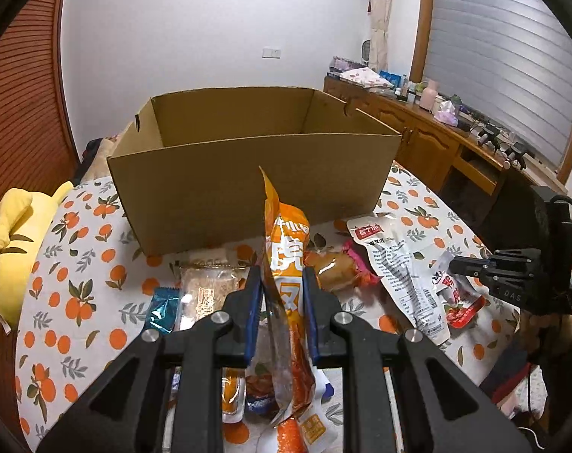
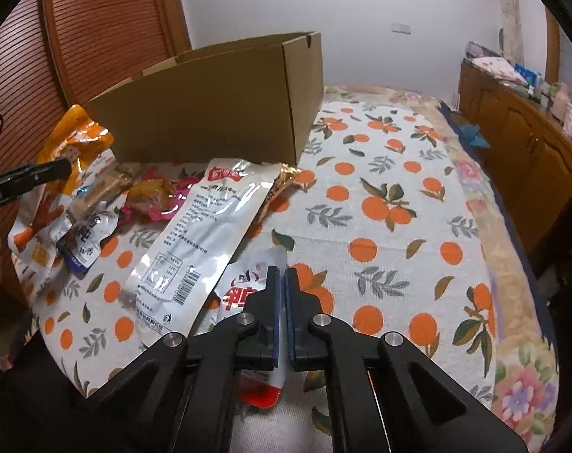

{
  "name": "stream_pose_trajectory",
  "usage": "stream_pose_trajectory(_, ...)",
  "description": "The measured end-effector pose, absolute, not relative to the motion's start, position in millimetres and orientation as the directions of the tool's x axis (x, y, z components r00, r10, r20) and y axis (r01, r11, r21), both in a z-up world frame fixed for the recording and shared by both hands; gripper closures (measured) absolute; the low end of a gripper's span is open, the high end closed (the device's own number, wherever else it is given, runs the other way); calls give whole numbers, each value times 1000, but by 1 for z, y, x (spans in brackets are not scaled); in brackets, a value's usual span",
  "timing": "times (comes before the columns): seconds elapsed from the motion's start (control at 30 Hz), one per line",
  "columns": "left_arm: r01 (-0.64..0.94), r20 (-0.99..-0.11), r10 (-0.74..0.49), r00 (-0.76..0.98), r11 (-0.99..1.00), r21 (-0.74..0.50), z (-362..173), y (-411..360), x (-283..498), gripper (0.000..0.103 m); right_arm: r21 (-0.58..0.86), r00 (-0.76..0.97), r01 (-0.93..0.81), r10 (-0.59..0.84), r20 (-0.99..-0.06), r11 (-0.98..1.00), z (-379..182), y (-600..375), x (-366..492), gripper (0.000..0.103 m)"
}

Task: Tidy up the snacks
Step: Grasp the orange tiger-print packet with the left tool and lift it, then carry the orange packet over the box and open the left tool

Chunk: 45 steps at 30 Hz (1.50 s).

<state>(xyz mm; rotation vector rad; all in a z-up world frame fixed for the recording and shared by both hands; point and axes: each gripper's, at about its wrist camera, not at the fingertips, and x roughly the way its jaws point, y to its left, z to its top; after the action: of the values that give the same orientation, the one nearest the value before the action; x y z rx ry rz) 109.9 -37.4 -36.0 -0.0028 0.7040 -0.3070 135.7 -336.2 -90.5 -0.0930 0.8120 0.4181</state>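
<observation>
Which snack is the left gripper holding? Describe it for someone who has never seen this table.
Start at the open brown cardboard box on the orange-print cloth. Directly before it, the left gripper holds an orange foil packet upright, the only snack standing rather than lying flat.

Left hand-held gripper [image 1: 280, 283] clamped, right hand-held gripper [image 2: 283, 283] fully closed.

R hand-held gripper [image 2: 283, 275] on red-white pouch [image 2: 244, 287]

White wall [image 1: 210, 19], wooden cabinets [image 1: 418, 128], window blind [image 1: 505, 56], perhaps closed
</observation>
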Motion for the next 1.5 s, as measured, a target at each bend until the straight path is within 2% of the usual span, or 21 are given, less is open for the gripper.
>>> stream_pose_trajectory(0.2,279,-628,-285,724,954,-111,-34,-38,107,86,98,624,-406,354,-696,909,-78,-337,131,103)
stream_pose_trajectory(0.8,313,-561,-316,765,944,-105,7,-37,111,86,-47,708,-459,333,-622,887,-13,-314,124,103)
stream_pose_trajectory(1.2,296,-498,-284,819,954,-58,56,-21,146,86,-134,768,-478,339,-543,868,45,-283,157,103)
stream_pose_trajectory(1.5,277,-507,-250,825,961,-23,67,-12,190,85,-135,777,-479,348,-524,867,60,-255,201,103)
